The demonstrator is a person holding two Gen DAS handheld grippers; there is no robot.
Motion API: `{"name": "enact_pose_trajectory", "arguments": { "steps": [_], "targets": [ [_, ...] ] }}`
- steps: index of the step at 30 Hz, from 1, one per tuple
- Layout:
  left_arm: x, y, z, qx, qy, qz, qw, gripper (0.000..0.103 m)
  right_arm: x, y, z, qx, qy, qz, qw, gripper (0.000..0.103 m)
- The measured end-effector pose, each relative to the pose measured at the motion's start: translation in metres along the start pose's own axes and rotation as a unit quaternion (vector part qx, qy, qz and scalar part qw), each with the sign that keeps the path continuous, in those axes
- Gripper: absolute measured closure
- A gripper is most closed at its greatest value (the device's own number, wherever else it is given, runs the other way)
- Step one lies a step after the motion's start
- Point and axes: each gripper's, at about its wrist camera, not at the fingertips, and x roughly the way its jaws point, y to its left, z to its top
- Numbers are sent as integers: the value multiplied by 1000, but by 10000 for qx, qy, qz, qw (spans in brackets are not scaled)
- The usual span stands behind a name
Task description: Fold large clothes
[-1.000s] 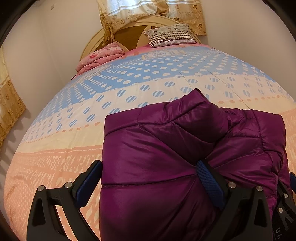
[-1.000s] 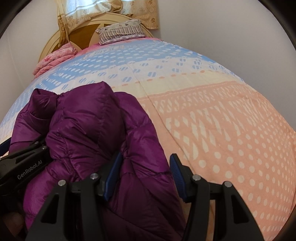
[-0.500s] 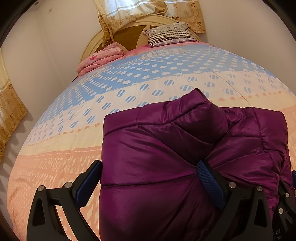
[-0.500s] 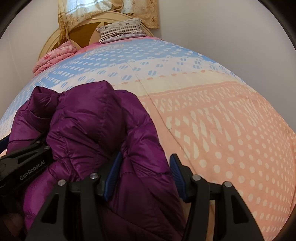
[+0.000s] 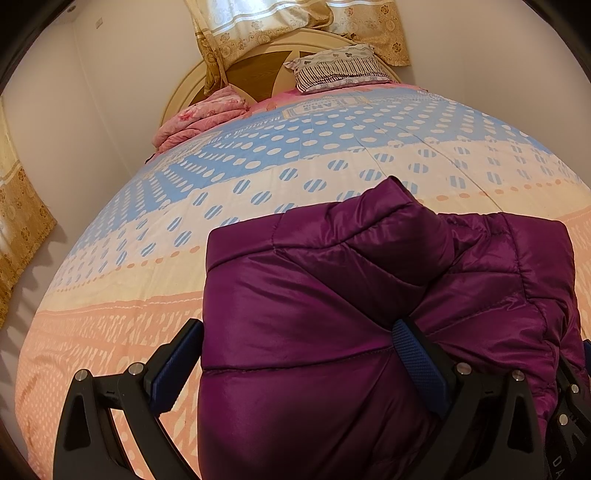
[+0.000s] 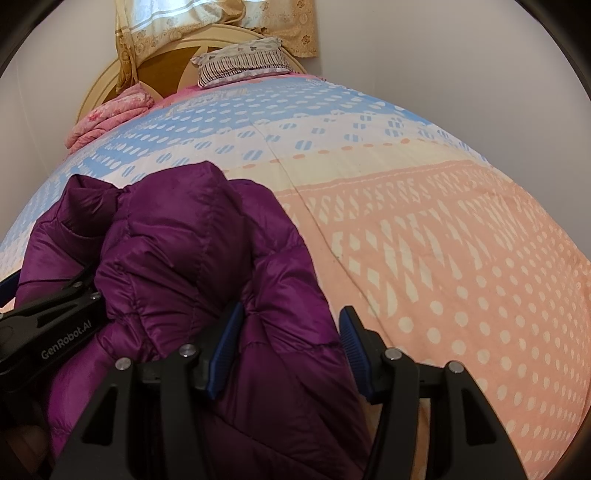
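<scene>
Purple puffer jacket (image 5: 332, 314) bunched on the patterned bedspread (image 5: 258, 177).

"GenRobot.AI" on the left gripper (image 6: 48, 314)

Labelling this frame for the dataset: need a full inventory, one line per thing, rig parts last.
Purple quilted puffer jacket: one, shiny purple, folded on the near end of the bed, between both grippers' fingers.
Patterned bedspread: one, blue, cream and peach bands with dots, covering the bed.
Striped pillow: one, white with dark stripes, at the headboard.
Pink floral folded quilt: one, pink, far left corner of the bed.
Cream and brown headboard: one, rounded, against the far wall.
Gold patterned curtains: above the headboard; another panel at the left wall.
Left gripper: black, blue pads, jaws wide around the jacket's left part.
Right gripper: black, blue pads, astride the jacket's right edge.
</scene>
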Motion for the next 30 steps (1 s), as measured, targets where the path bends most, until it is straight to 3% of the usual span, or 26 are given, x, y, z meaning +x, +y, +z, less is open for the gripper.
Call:
{"name": "enact_pose_trajectory", "arguments": {
  "steps": [3,5,9,12,17,19,23,30],
  "targets": [
    [-1,4,2,-41,51,-104,9999,1,-1,-4,-1,146,7,107,9998,41],
    [-11,15,2,-157,60,-410,9990,2,0,-10,-1,308,38,280,9991,38],
    [-50,50,-12,-476,-246,-547,9971,2,-5,-22,-2,588,4,705,9958,30],
    [-65,78,-31,-485,-272,-375,9977,2,-18,-25,-2,606,-237,682,9956,15],
    [-52,106,-61,-1095,49,-755,9911,2,-46,-3,-5,-24,-767,716,9945,0],
    [-47,103,-65,-1185,72,-777,9899,2,-38,8,-6,-313,-497,654,9961,0],
    [-38,88,-64,-889,30,-824,9926,2,-16,-1,-12,-78,142,969,9952,3],
    [-29,79,-66,-889,41,-1226,9885,3,-12,5,-19,-330,209,1407,9893,26]
  ]
}}
